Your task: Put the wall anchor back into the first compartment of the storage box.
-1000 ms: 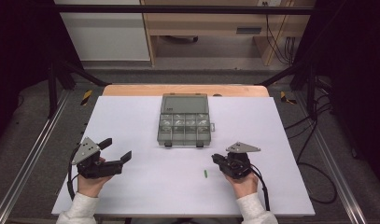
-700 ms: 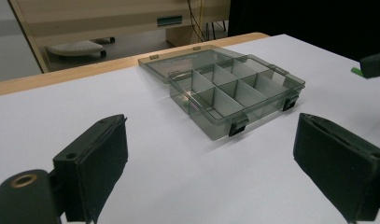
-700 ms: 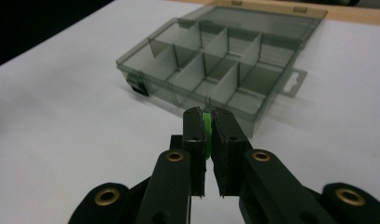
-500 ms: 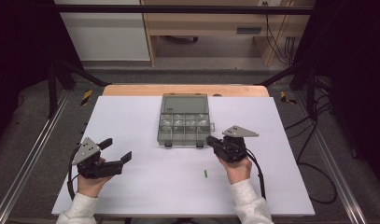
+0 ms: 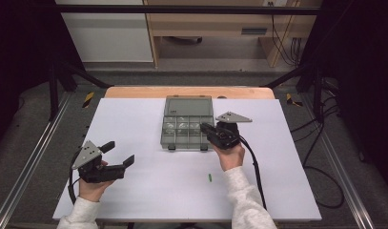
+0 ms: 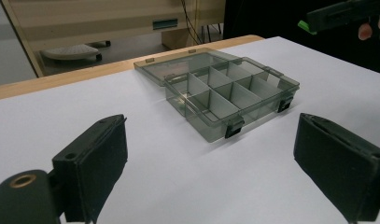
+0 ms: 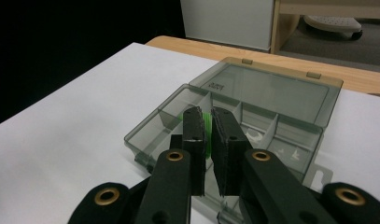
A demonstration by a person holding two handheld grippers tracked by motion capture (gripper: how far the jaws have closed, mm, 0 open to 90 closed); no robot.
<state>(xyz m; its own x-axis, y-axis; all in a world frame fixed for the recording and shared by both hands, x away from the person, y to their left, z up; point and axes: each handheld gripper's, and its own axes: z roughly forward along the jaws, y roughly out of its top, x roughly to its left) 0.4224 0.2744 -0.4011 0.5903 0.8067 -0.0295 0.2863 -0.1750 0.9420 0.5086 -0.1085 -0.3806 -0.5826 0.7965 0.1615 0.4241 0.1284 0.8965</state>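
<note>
White table (image 5: pixel 134 124) — right gripper (image 5: pixel 204 128) pinches green piece (image 7: pixel 207 122) over compartment box (image 5: pixel 181 139).

The compartment box (image 5: pixel 187 128) lies on the table (image 5: pixel 134 114), at the middle of its far half, and its open lid (image 5: pixel 188 103) lies flat behind it. The right gripper (image 5: pixel 204 128) is above the right front part of the box. Between its jaws there is a small piece (image 7: pixel 207 125), probably over a front compartment. The left gripper (image 5: pixel 119 153) is near the left front edge of the table, well apart from the box. Another small piece (image 5: pixel 210 177) lies on the table before the box, just left of the right forearm.
</note>
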